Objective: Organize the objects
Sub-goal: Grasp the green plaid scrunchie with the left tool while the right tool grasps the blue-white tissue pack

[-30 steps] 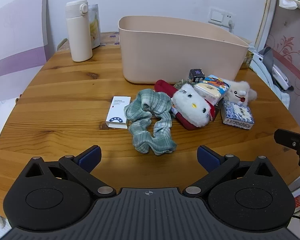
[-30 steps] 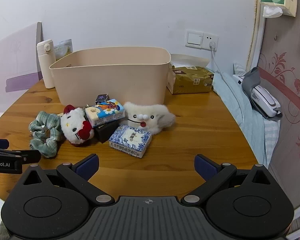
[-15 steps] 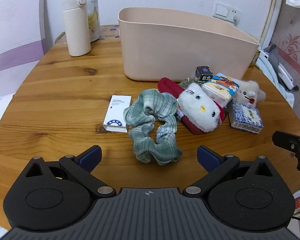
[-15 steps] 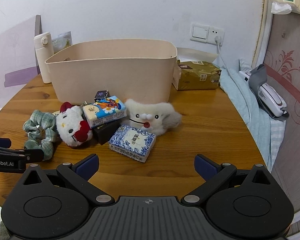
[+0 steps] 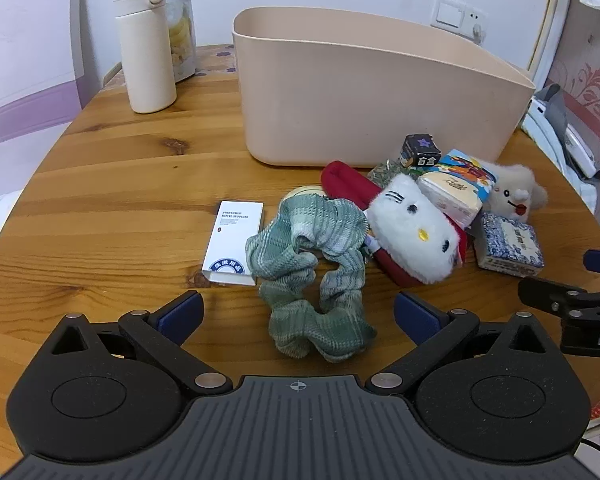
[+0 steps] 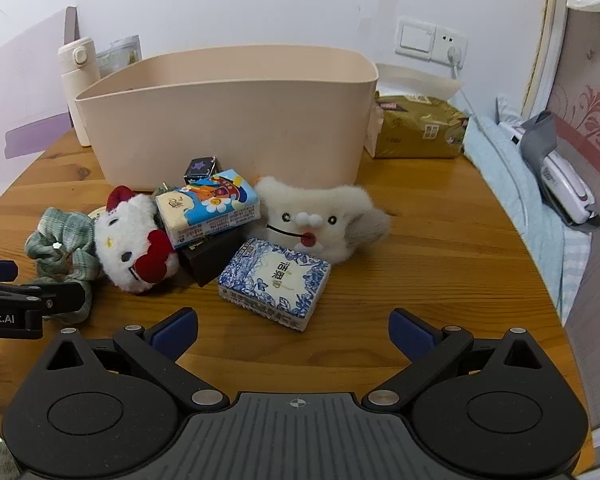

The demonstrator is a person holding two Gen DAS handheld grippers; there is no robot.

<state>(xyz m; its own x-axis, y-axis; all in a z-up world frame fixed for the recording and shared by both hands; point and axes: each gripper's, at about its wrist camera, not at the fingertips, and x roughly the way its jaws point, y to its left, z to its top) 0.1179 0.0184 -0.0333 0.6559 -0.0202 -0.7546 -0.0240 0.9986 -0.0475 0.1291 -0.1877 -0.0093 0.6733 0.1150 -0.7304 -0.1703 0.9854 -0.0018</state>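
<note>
Since a second ago both cameras have come closer to the pile, so the objects fill more of each view; the things themselves lie where they did.

The round wooden table (image 5: 112, 208) carries everything. The beige bin (image 5: 372, 104) stands upright toward its far side, and the clutter sits on the table just in front of it. A cream flask (image 5: 146, 44) stands upright to the left of the bin, well apart from the pile, and a gold packet (image 6: 420, 126) lies beside the bin's right end.

The left hand-held gripper (image 5: 298, 312) hovers with its jaws spread wide and nothing between them; the near loop of the green scrunchie (image 5: 312, 276) lies in line with the gap. The right hand-held gripper (image 6: 292, 326) is equally wide apart and empty, just short of the blue-and-white tissue pack (image 6: 274, 282).

The white cat plush (image 5: 414, 232) rests on a red piece, touching the scrunchie. The cream plush (image 6: 320, 220) lies behind the blue-and-white pack. A colourful tissue pack (image 6: 208, 206) leans on a dark brown box (image 6: 210, 254). A white card box (image 5: 234, 242) lies flat, touching the scrunchie's left edge. A small black cube (image 5: 420, 150) sits against the bin's wall.
</note>
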